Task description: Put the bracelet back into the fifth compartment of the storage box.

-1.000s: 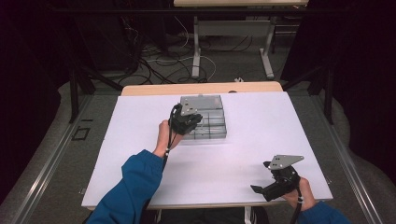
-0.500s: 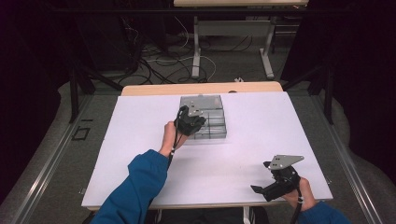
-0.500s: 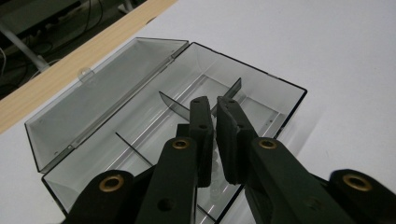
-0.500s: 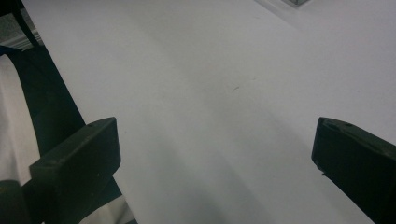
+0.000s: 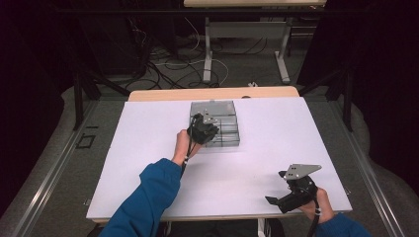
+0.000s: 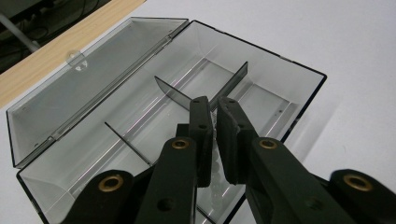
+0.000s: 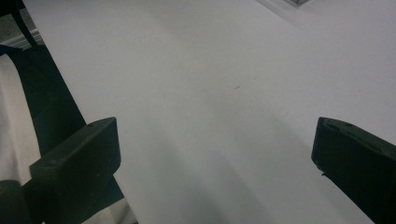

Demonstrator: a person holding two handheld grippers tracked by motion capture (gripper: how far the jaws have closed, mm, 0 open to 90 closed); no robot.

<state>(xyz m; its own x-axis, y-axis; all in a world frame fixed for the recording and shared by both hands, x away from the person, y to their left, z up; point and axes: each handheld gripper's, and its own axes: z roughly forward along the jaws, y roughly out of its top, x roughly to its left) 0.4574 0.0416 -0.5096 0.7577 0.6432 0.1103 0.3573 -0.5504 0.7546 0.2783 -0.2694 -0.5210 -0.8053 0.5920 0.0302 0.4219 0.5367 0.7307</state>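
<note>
A clear plastic compartment box lies open on the white table, its lid folded flat behind it. Thin dividers split the box into sections. My left gripper hovers over the box's near left part, tilted down into it. In the left gripper view its jaws stand together with only a hairline gap above a middle compartment; I cannot tell whether anything tiny is pinched. My right gripper rests low near the table's front right edge, jaws wide apart over bare white surface.
The white sheet covers most of the table, with a strip of wooden edge at the back. Beyond the table are desk legs and cables on the floor. A blue sleeve comes in from the bottom.
My left gripper has drifted slightly right and lower, from the box's left edge to over its compartments. The right gripper has stayed put.
</note>
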